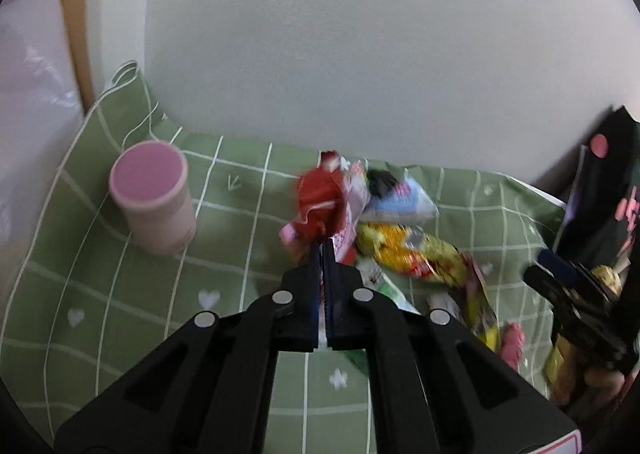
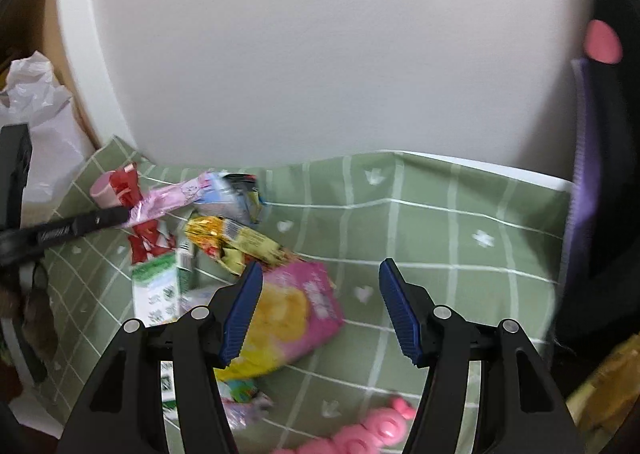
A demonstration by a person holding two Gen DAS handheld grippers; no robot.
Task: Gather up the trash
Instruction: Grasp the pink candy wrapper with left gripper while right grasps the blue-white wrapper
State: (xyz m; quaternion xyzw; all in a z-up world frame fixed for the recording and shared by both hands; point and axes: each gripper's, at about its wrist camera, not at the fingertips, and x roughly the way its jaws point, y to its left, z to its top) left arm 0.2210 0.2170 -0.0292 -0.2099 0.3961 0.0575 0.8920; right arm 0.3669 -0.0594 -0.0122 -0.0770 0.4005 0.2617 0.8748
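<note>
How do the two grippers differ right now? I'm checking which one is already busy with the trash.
The left gripper is shut, pinching a red and pink wrapper; the right gripper stands wide open with nothing between its pads. The left one reaches into the far end of the wrapper pile; the right one hovers beside a pink and yellow packet, not touching it. Both are black with blue pads and point down at the green checked cloth.

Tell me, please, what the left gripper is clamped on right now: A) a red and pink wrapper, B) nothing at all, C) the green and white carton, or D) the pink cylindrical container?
A: in the left wrist view the left gripper has its jaws shut on the red and pink wrapper, while the pink container stands apart on the green cloth.
</note>
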